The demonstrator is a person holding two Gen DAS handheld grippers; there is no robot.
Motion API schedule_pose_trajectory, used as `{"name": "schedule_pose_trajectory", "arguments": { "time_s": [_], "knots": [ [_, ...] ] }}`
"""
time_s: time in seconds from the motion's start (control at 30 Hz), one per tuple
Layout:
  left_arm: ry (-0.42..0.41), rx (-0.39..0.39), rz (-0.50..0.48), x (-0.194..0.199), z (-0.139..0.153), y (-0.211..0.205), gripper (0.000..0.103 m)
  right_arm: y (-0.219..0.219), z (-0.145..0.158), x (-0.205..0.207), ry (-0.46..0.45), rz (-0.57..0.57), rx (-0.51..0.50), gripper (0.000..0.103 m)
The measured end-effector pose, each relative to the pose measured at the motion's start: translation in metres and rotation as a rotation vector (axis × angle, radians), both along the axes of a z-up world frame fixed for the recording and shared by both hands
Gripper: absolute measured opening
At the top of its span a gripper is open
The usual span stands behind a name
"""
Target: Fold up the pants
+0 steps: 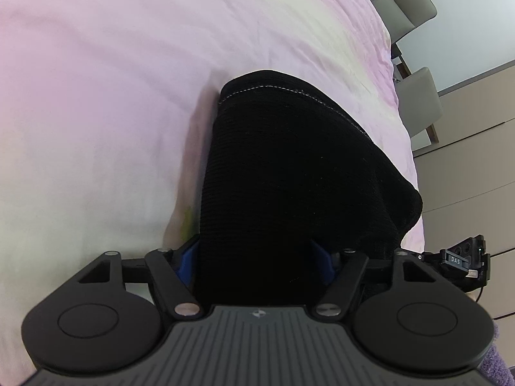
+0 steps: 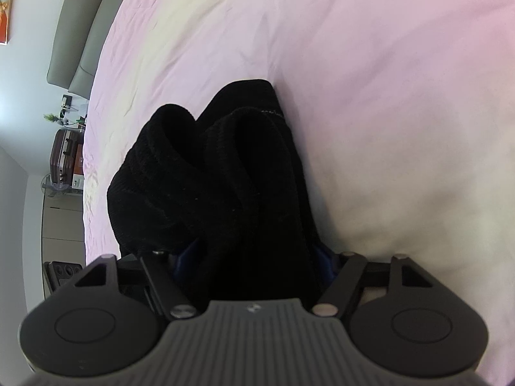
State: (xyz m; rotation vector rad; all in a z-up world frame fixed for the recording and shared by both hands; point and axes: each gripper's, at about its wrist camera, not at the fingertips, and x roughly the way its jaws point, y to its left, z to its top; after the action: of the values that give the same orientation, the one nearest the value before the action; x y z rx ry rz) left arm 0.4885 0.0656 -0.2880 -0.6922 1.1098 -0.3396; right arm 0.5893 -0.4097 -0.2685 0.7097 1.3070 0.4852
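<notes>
The black knit pants (image 1: pixel 289 167) hang bunched from both grippers over a pale pink bed sheet (image 1: pixel 112 80). My left gripper (image 1: pixel 257 257) is shut on the pants; its blue pads are mostly covered by the cloth. A white-stitched hem shows at the far end of the cloth. In the right wrist view the pants (image 2: pixel 219 177) drape in thick folds, and my right gripper (image 2: pixel 251 257) is shut on them. The right gripper's body (image 1: pixel 463 260) shows at the right edge of the left wrist view.
The pink sheet (image 2: pixel 370 96) covers the bed in both views. Grey upholstered headboard panels (image 1: pixel 415 6) and pale drawers (image 1: pixel 476 160) stand beyond the bed's edge. A dark red suitcase (image 2: pixel 62 154) and a small plant (image 2: pixel 51 117) stand by the wall.
</notes>
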Motion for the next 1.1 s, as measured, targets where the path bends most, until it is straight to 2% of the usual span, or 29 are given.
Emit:
{"name": "schedule_pose_trajectory", "arguments": {
  "time_s": [0.07, 0.13, 0.23, 0.43, 0.6, 0.73, 0.83, 1.0, 1.1],
  "knots": [
    [-0.003, 0.001, -0.001, -0.002, 0.002, 0.001, 0.07, 0.004, 0.008, -0.002, -0.033, 0.017, -0.02, 0.058],
    [-0.015, 0.017, -0.008, -0.005, 0.009, 0.0, 0.061, 0.01, 0.017, -0.005, -0.063, 0.028, -0.045, 0.055],
    [-0.03, 0.043, -0.004, -0.009, 0.021, -0.003, 0.053, 0.018, 0.035, -0.008, -0.093, 0.029, -0.089, 0.052],
    [-0.072, 0.055, -0.001, -0.024, 0.049, 0.001, 0.047, 0.049, 0.088, -0.022, -0.167, 0.066, -0.193, 0.048],
    [-0.099, 0.068, 0.005, -0.051, 0.083, 0.031, 0.047, 0.09, 0.135, -0.044, -0.204, 0.129, -0.22, 0.047],
    [-0.127, 0.095, 0.032, -0.081, 0.116, 0.077, 0.047, 0.142, 0.161, -0.066, -0.226, 0.151, -0.179, 0.047],
    [-0.121, 0.149, 0.058, -0.105, 0.141, 0.12, 0.047, 0.193, 0.168, -0.085, -0.225, 0.175, -0.129, 0.047],
    [-0.096, 0.269, 0.097, -0.145, 0.175, 0.192, 0.047, 0.293, 0.158, -0.109, -0.192, 0.206, -0.018, 0.047],
    [-0.069, 0.324, 0.12, -0.168, 0.181, 0.233, 0.047, 0.347, 0.143, -0.127, -0.162, 0.229, 0.038, 0.047]
  ]
}}
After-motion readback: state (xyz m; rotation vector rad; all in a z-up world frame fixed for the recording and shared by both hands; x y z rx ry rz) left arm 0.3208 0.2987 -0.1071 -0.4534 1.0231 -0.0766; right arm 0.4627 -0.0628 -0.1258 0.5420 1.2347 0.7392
